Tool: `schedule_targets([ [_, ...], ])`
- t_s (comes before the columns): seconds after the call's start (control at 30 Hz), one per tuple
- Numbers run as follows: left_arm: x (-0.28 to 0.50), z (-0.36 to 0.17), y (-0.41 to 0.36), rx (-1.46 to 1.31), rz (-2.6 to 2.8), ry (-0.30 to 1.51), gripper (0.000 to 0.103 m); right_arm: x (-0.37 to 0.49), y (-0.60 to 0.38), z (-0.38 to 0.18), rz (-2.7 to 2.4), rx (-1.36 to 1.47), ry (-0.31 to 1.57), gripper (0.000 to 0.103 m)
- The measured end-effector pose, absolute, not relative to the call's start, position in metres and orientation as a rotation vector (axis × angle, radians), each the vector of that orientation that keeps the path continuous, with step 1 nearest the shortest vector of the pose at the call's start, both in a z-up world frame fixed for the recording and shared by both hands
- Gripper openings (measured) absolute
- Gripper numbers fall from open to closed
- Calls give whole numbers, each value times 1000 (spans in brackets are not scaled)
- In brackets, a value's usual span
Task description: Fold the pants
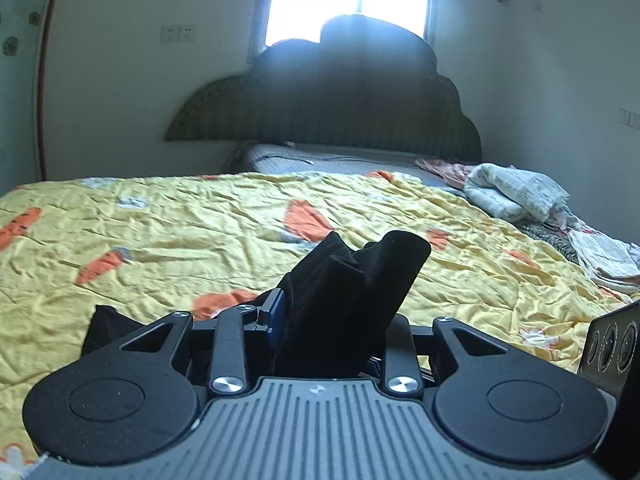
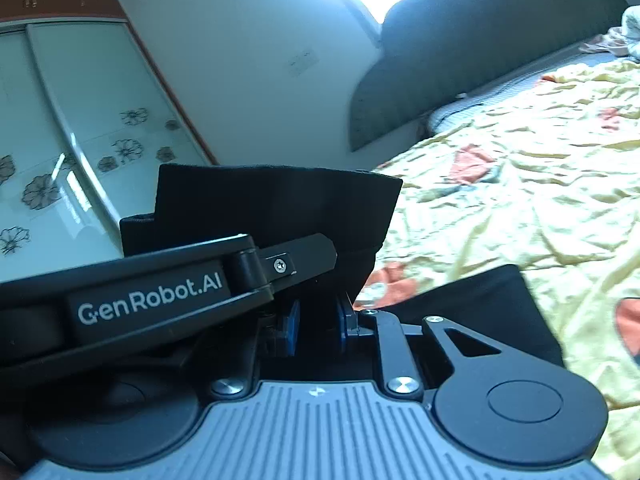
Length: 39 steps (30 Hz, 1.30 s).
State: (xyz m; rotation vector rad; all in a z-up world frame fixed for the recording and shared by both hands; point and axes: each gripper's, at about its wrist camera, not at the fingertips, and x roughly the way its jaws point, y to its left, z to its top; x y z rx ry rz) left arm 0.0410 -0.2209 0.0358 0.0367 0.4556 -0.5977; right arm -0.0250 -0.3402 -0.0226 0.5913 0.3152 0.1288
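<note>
Carrot-print quilt (image 1: 200, 216) lies under black pants (image 1: 340, 300), pinched by both hand-held grippers, left (image 1: 320, 320) and right (image 2: 318, 328).

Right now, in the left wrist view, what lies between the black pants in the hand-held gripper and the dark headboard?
Only the yellow carrot-print quilt, then a bare grey mattress strip below the headboard. The pants rise from the left hand-held gripper.

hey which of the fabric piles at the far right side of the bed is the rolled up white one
The rolled white bundle nearest the headboard; the other pile lies flat, closer to the camera.
</note>
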Motion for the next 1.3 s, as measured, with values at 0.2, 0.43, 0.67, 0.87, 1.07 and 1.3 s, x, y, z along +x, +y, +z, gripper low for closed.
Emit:
schedule_targets([
  [0.2, 47, 22, -243, 53, -608, 489, 31, -23, -359, -36, 99, 589, 348, 18],
  [0.43, 60, 4, -260, 43, -633, 560, 39, -22, -370, -48, 49, 585, 413, 19],
  [0.67, 71, 0, -268, -21, -678, 623, 60, -45, -376, -46, -38, 489, 417, 27],
  [0.87, 78, 6, -258, -153, -741, 694, 74, -72, -393, -44, -160, 449, 398, 36],
  [1.07, 108, 26, -212, -102, -570, 649, 76, -79, -411, -33, -202, 458, 362, 38],
  [1.3, 162, 3, -155, -12, -335, 733, 71, -5, -409, -36, 96, 573, 473, 41],
])
